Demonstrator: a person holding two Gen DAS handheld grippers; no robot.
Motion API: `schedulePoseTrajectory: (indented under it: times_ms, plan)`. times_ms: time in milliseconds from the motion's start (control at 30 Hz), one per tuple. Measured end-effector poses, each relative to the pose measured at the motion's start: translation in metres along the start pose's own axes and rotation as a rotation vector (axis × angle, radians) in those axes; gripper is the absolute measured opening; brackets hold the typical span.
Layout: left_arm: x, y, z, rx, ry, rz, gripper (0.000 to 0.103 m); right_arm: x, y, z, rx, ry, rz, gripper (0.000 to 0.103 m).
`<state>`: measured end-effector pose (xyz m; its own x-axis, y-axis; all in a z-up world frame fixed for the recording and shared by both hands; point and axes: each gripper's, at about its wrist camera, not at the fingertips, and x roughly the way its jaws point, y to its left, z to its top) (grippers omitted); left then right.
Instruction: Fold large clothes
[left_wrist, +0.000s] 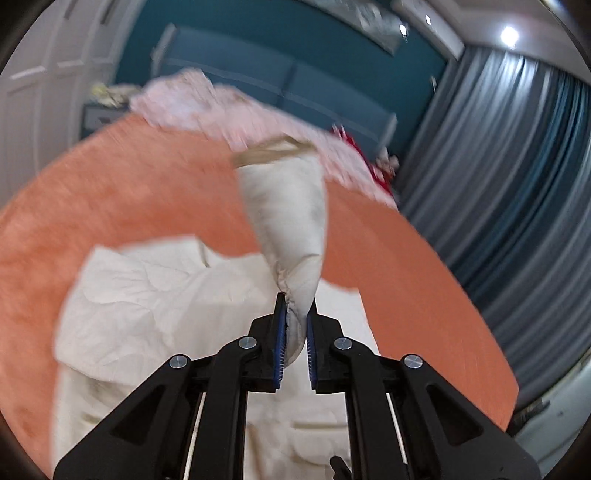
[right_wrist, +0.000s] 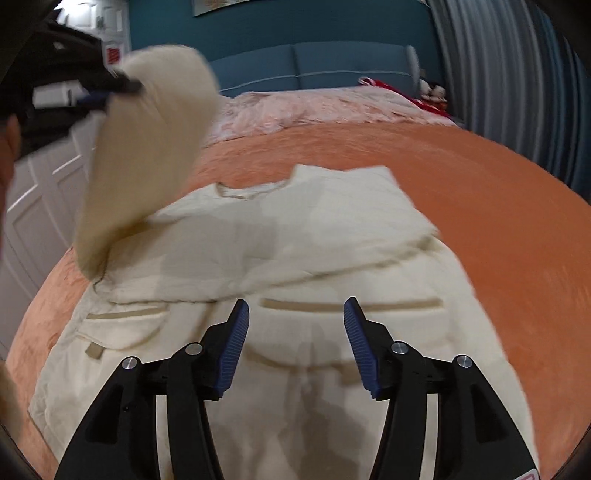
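A large cream padded jacket (right_wrist: 295, 251) lies spread on an orange bedspread (right_wrist: 480, 192), with tan-trimmed pockets facing up. My left gripper (left_wrist: 295, 302) is shut on one cream sleeve (left_wrist: 288, 214) and holds it lifted above the jacket body (left_wrist: 147, 295). That lifted sleeve (right_wrist: 147, 155) and the left gripper (right_wrist: 122, 83) also show at the upper left of the right wrist view. My right gripper (right_wrist: 295, 314) is open and empty, hovering over the lower middle of the jacket.
A pink quilt (right_wrist: 314, 107) and a red item (right_wrist: 391, 86) lie at the head of the bed by a teal headboard (right_wrist: 314, 66). Grey-blue curtains (left_wrist: 517, 166) hang to the right. White wardrobe doors (right_wrist: 44, 192) stand to the left.
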<state>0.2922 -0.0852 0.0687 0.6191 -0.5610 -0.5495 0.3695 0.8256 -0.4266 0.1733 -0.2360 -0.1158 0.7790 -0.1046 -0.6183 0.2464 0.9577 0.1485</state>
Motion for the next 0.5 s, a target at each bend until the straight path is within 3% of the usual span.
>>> schedulePoseTrajectory:
  times_ms: [167,267,300,333,400,433,500]
  plan:
    - [0.061,-0.013,-0.061,0.000,0.176,0.015,0.012,-0.005,-0.033,-0.010,0.083,0.029,-0.010,0.053]
    - [0.078,0.006,-0.085,-0.039,0.240,-0.001,0.024,-0.008,-0.044,-0.014,0.132,0.043,0.005,0.058]
    - [0.076,0.011,-0.090,-0.062,0.251,-0.017,0.040,-0.008,-0.047,-0.012,0.149,0.043,0.015,0.061]
    - [0.071,0.019,-0.096,-0.084,0.252,-0.031,0.064,-0.008,-0.050,-0.010,0.161,0.042,0.022,0.062]
    - [0.049,0.042,-0.100,-0.162,0.200,-0.068,0.088,-0.008,-0.050,-0.004,0.175,0.032,0.033,0.065]
    - [0.036,0.053,-0.101,-0.193,0.163,-0.089,0.093,-0.009,-0.053,0.001,0.178,0.026,0.041,0.067]
    - [0.023,0.074,-0.098,-0.232,0.139,-0.116,0.094,-0.008,-0.050,0.009,0.179,0.012,0.057,0.071]
